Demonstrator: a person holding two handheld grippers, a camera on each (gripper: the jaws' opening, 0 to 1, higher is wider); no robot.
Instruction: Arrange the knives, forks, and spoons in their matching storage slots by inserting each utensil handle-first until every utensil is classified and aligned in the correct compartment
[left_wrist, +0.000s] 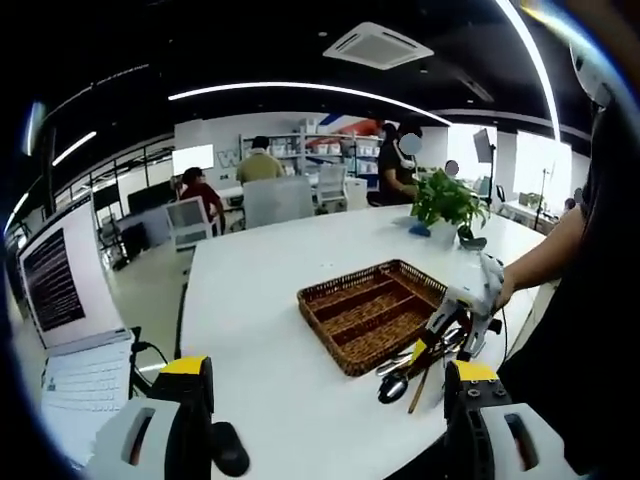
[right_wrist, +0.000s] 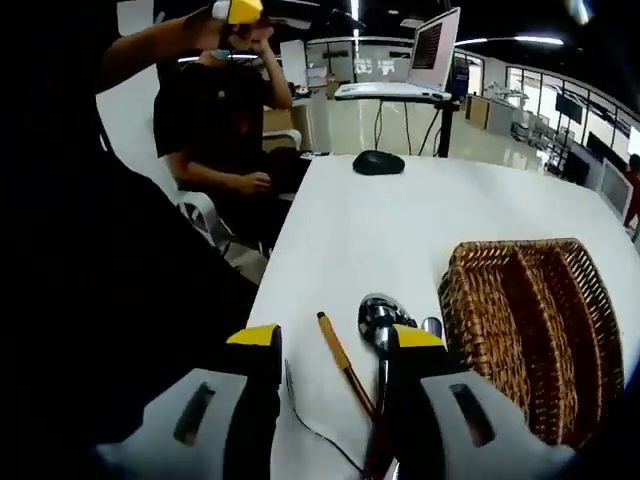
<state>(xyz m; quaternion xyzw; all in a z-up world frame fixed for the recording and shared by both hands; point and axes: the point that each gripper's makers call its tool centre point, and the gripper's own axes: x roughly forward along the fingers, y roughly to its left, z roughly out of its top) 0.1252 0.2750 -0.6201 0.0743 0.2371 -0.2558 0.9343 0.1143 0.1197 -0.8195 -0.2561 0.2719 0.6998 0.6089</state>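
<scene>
Right gripper (right_wrist: 325, 375) hangs low over the white table (right_wrist: 400, 220), just beside the short end of the wicker tray (right_wrist: 535, 330), our landmark throughout. Its jaws stand apart with nothing clamped. We see a spoon (right_wrist: 378, 318) and a wooden-handled utensil (right_wrist: 342, 362) lying between them on the table, outside the tray. We judge this low approach is meant to pick one utensil for handle-first insertion.

Left gripper (left_wrist: 325, 400) is held well back from the tray (left_wrist: 372, 312), jaws wide and empty, probably to keep clear of the working side. From there we see the utensil pile (left_wrist: 412, 372) touching the tray's near corner, and the tray's compartments appear unfilled.

A computer mouse (right_wrist: 378, 162) sits well apart from the tray.
</scene>
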